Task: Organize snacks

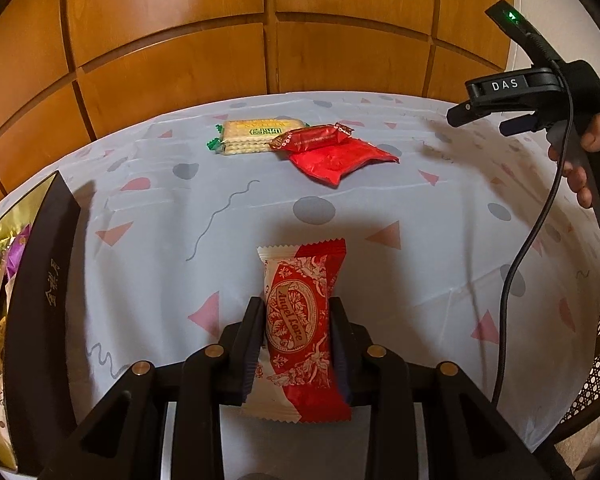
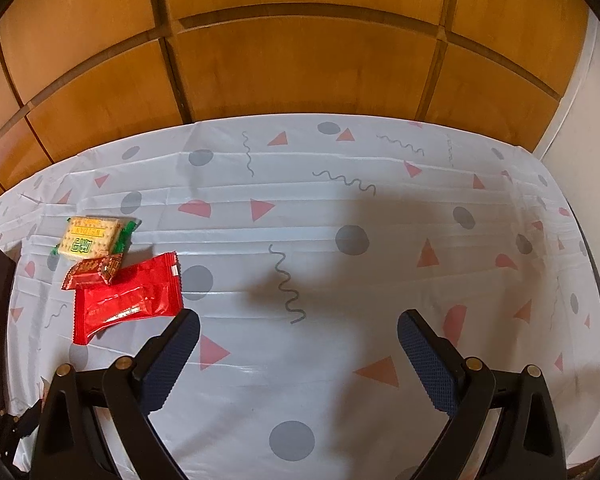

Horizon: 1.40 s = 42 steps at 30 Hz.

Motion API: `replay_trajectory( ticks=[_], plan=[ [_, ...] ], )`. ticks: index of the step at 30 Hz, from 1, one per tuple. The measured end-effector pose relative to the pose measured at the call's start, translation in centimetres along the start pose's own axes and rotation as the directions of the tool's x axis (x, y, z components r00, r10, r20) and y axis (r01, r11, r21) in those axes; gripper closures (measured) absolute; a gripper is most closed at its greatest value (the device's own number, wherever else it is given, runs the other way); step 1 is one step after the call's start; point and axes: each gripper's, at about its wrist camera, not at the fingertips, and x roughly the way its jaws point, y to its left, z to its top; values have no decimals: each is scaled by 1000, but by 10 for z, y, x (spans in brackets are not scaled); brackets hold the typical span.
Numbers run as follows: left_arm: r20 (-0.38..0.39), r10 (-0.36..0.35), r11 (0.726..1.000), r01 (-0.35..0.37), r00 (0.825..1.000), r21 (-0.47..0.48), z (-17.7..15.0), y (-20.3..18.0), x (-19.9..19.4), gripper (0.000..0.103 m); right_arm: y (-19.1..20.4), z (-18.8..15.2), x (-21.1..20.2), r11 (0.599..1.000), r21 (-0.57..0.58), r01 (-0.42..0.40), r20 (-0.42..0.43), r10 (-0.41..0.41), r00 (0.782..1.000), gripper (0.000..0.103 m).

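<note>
Jaws of the left gripper [image 1: 297, 334] are pinched on the middle of a red-and-white snack packet [image 1: 298, 332], held above the desk [image 1: 380, 280]; the right gripper [image 2: 299, 332] hangs wide open and empty. For a good finish, I'd carry the packet left over the black box [image 1: 40, 280] already holding snacks, clear its tall wall, then let go low inside. Cracker pack [image 1: 256, 137] and two red packets wait at the far edge

We see open tabletop [image 2: 340, 360] across the right and centre; three snack packets [image 2: 112, 276] cluster at far left, and the black gift box [image 1: 40, 280] walls off the left edge.
</note>
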Motion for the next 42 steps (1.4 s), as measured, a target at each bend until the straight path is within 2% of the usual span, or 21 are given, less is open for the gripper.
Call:
replay_trajectory(
  ticks=[6,11,17,21,26,30,32,34,37,39,40,41,42],
  plan=[
    [10,0,1000,0,1000,1,-2,0,0,71,4,0,1,1000,-6,-20,1,20,1000,3],
    [18,-7,1000,7,1000,-9,-3,1,-1,71,11,0,-5,996,-27,-85,34,86,996,3],
    [18,-26,999,26,1000,-21,-3,5,-2,71,26,-3,-6,985,-76,-154,27,156,987,3],
    [21,-38,999,38,999,-24,-3,7,-2,71,43,-5,-4,965,-104,-242,0,243,970,3],
    [22,-51,998,51,998,-33,-4,8,-2,71,78,9,9,935,-125,-333,-50,329,943,3],
    [23,-63,997,64,998,-38,-4,10,-2,71,120,30,11,903,-178,-391,-26,393,919,2],
    [23,-68,997,69,997,-43,-4,11,-2,71,142,36,14,893,-246,-376,-38,379,925,0],
    [23,-70,996,71,997,-45,-4,12,-2,71,162,41,23,893,-305,-331,-47,333,942,0],
    [24,-74,996,76,997,-48,-4,13,-1,71,178,44,41,881,-340,-328,-98,314,944,1],
    [25,-78,996,79,997,-52,-5,14,-1,71,185,40,52,862,-361,-356,-165,317,934,11],
    [25,-79,995,81,997,-55,-5,14,-1,71,186,39,56,854,-369,-368,-191,317,929,28],
    [26,-80,995,82,996,-56,-5,15,-1,71,186,34,59,847,-380,-371,-215,309,926,39],
    [26,-81,995,83,996,-57,-5,15,-1,71,185,29,60,844,-388,-370,-231,300,926,42]
  ],
)
